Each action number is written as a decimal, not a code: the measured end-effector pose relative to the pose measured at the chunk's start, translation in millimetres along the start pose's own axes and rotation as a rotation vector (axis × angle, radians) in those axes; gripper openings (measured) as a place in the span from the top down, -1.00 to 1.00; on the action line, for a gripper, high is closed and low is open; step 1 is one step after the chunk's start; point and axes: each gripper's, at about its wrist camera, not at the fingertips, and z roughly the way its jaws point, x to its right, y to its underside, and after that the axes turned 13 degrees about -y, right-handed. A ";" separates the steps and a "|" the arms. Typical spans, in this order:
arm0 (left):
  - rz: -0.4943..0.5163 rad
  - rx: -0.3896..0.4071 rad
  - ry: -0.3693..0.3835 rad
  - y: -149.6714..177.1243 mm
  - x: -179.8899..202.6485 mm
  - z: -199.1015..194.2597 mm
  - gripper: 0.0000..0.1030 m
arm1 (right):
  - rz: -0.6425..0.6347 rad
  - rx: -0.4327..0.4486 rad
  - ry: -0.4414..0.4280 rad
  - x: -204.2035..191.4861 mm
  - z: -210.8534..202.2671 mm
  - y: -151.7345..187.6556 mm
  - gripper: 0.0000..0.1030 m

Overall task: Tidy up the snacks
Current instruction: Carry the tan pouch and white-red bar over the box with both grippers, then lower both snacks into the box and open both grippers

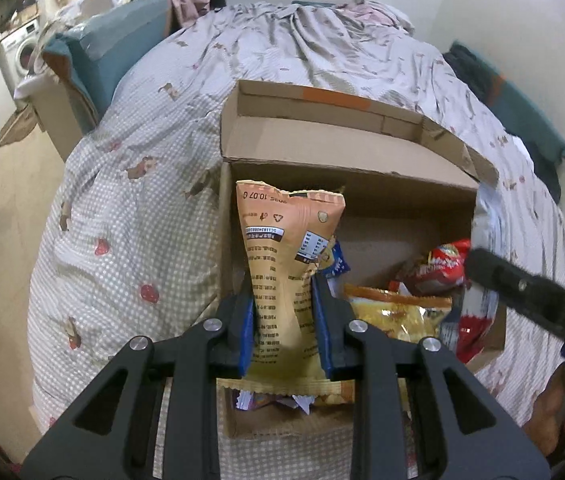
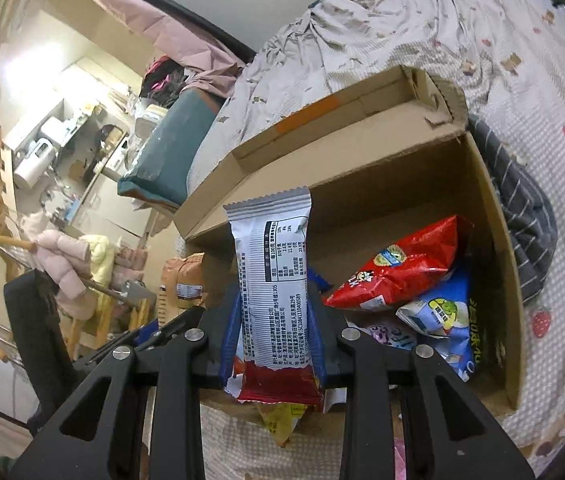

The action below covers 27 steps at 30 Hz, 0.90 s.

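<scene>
My left gripper (image 1: 285, 304) is shut on an orange snack bag (image 1: 288, 248), held upright over the left side of an open cardboard box (image 1: 362, 152) on the bed. My right gripper (image 2: 274, 320) is shut on a white and red snack packet (image 2: 272, 264), held upright above the same box (image 2: 482, 208). Inside the box lie a red bag (image 2: 398, 268), a blue bag (image 2: 446, 316) and a yellow bag (image 1: 398, 312). The right gripper's black body (image 1: 522, 284) shows at the right of the left wrist view. The orange bag also shows in the right wrist view (image 2: 184, 280).
The box sits on a checked bedspread (image 1: 130, 240) with a rumpled quilt (image 1: 322, 48) behind it. A teal cushion (image 1: 122, 44) lies at the bed's left edge. A grey striped cloth (image 2: 522, 208) lies right of the box. A washing machine (image 1: 18, 56) and clutter stand far left.
</scene>
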 end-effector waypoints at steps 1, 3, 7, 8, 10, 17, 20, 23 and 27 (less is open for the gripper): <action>-0.003 0.002 0.002 -0.4 0.0 0.5 0.57 | 0.005 -0.004 -0.002 2.1 1.6 0.3 0.39; 0.007 0.015 -0.002 -0.5 2.6 -0.1 0.57 | 0.005 -0.014 -0.004 4.4 4.9 0.1 0.39; 0.044 0.037 -0.002 0.6 11.2 -2.4 0.57 | 0.011 -0.025 -0.004 9.5 10.6 0.8 0.39; 0.050 0.039 0.000 0.5 13.0 -2.5 0.57 | 0.013 -0.028 -0.005 10.8 11.9 0.4 0.39; 0.060 0.041 -0.001 0.0 16.0 -1.6 0.55 | 0.017 -0.036 -0.014 12.2 13.8 0.3 0.38; 0.069 0.040 0.017 1.5 20.1 0.9 0.52 | 0.019 -0.011 -0.019 11.1 8.7 -1.4 0.33; 0.078 0.061 0.020 2.6 23.0 -2.6 0.51 | 0.020 -0.008 -0.032 9.6 7.8 -2.0 0.33; 0.085 0.057 0.022 3.3 25.3 -3.7 0.36 | 0.035 -0.006 -0.032 10.4 7.6 -2.0 -0.33; 0.085 0.071 -0.007 4.8 26.0 -6.5 -0.40 | 0.031 0.013 -0.026 9.6 3.2 -3.7 -0.57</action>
